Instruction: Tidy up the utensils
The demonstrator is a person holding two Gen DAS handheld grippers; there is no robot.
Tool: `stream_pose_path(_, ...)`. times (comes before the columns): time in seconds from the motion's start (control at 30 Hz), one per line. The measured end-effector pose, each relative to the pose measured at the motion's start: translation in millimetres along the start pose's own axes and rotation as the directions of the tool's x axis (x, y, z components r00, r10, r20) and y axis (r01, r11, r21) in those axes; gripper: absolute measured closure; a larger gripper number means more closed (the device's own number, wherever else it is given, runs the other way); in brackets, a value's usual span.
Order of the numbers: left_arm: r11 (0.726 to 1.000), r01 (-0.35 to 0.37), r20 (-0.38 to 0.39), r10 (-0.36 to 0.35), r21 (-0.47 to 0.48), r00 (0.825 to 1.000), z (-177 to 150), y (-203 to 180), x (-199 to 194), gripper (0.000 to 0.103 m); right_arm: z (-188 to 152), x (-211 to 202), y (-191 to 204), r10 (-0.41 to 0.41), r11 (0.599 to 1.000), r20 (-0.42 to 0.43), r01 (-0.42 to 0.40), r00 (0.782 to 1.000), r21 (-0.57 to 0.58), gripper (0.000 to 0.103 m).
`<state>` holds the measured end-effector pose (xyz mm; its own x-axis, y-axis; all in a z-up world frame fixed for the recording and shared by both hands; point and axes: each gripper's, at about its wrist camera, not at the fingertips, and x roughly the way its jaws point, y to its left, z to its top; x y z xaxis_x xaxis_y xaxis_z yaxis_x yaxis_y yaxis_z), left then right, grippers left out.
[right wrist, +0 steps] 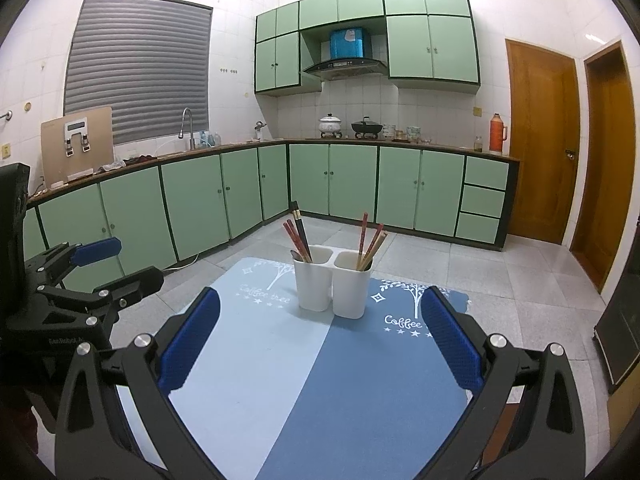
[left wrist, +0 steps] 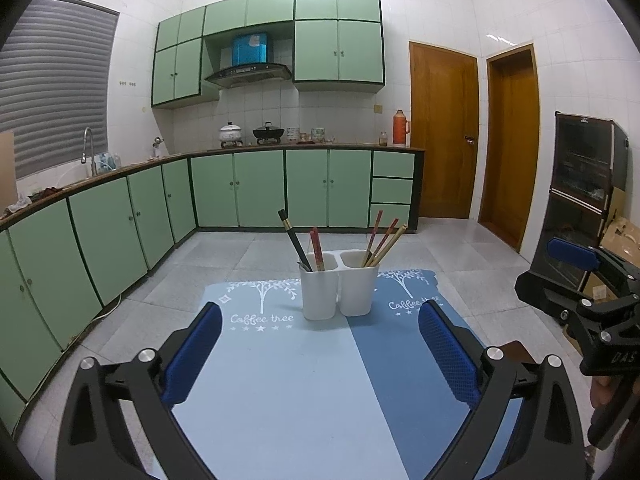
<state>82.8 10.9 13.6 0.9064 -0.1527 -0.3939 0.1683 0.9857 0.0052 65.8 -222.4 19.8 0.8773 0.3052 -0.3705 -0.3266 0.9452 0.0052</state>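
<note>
A two-tone blue mat [left wrist: 280, 380] printed with white trees and "Coffee tree" covers the tabletop. Near its far edge stand two white, smooth, rounded-square plastic holders touching side by side. The left holder [left wrist: 318, 292] carries black chopsticks [left wrist: 294, 240] leaning up to the left, red chopsticks [left wrist: 317, 248] almost upright, and a grey utensil tip barely showing. The right holder [left wrist: 357, 288] carries red and wooden chopsticks [left wrist: 384, 240] fanning up to the right. The left hand-held gripper [left wrist: 320, 344] and right hand-held gripper [right wrist: 320, 340], blue textured pads on black frames, hang spread wide and hold nothing, near the holders' front.
</note>
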Motion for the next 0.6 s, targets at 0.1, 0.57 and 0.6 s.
stream_pose_path(0.1, 1.000, -0.001, 0.001, 0.001, 0.000, 1.000, -0.1, -0.1, -0.1, 0.006, -0.4, -0.1, 0.1, -0.002, 1.000, -0.001, 0.002, 1.000, 0.001, 0.005)
stream_pose_path(0.57, 1.000, -0.001, -0.003, 0.001, -0.005, 1.000, -1.5, 2.9, -3.0, 0.006, -0.2, -0.7, -0.8, -0.004, 1.000, -0.010, 0.004, 1.000, 0.013, 0.005)
stream_pose_path(0.6, 1.000, 0.000, -0.003, 0.000, -0.004, 1.000, -1.4, 2.8, -2.6, 0.006, -0.2, -0.3, -0.7, -0.004, 1.000, -0.011, 0.004, 1.000, 0.013, 0.005)
